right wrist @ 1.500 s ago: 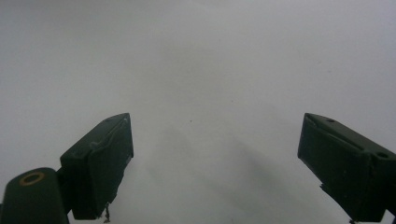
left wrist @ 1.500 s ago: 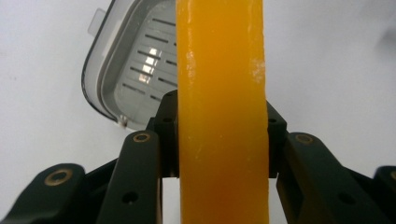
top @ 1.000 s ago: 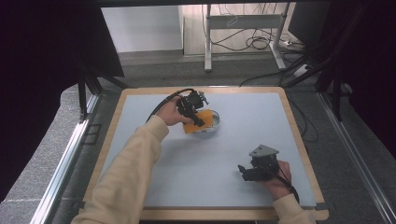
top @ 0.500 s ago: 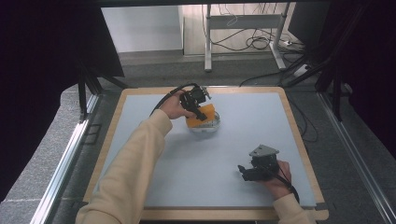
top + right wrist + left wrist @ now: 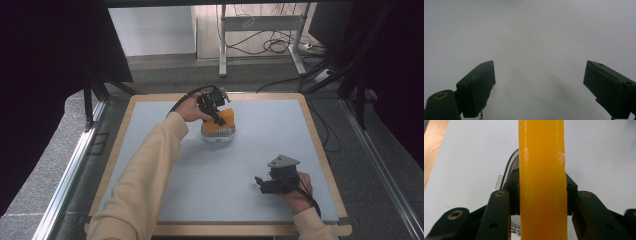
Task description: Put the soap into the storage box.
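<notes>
Above, left gripper pinches an orange sponge (bowl beneath).

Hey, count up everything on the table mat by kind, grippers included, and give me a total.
Hand-held grippers: 2, the left gripper clamped on the sponge and the right gripper open near the front edge.
Orange sponges: 1, the orange sponge.
Round white and metal objects: 1, the round object under the sponge; I cannot tell what it is.
Total: 4

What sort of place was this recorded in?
Probably a lab or workshop recording station: a wood-framed table with a plain mat, dark screens around it, and cables on a bare floor beyond.
</notes>
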### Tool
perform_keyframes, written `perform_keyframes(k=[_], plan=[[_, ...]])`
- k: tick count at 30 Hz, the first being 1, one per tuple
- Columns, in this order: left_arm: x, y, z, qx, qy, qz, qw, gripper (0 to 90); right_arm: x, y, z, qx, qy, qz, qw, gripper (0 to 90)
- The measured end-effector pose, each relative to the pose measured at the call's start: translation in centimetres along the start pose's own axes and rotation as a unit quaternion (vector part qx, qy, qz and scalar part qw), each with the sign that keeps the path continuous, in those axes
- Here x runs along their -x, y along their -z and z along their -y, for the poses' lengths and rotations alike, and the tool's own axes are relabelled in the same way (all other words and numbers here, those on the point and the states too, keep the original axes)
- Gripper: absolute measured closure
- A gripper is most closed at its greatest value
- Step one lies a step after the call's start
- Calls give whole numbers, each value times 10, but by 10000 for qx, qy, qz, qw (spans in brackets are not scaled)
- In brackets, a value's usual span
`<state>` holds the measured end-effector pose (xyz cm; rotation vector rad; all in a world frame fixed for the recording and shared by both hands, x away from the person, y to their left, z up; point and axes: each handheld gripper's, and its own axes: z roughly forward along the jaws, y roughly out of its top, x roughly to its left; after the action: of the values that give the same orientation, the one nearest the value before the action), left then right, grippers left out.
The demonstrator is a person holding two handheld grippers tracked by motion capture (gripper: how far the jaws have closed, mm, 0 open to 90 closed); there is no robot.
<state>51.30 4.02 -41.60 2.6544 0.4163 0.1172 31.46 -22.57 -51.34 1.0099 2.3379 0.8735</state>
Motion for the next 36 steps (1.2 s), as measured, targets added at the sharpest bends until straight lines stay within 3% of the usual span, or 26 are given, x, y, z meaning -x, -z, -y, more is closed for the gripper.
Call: perform_keyframes(k=[15,36], plan=[[-12,-16,5,-122,-26,175,9998,619,2,-1,0,-2,-28,7,10000,107],[-15,-31,3,-281,-196,398,9986,618,3,-1,0,4,-22,5,10000,106]])
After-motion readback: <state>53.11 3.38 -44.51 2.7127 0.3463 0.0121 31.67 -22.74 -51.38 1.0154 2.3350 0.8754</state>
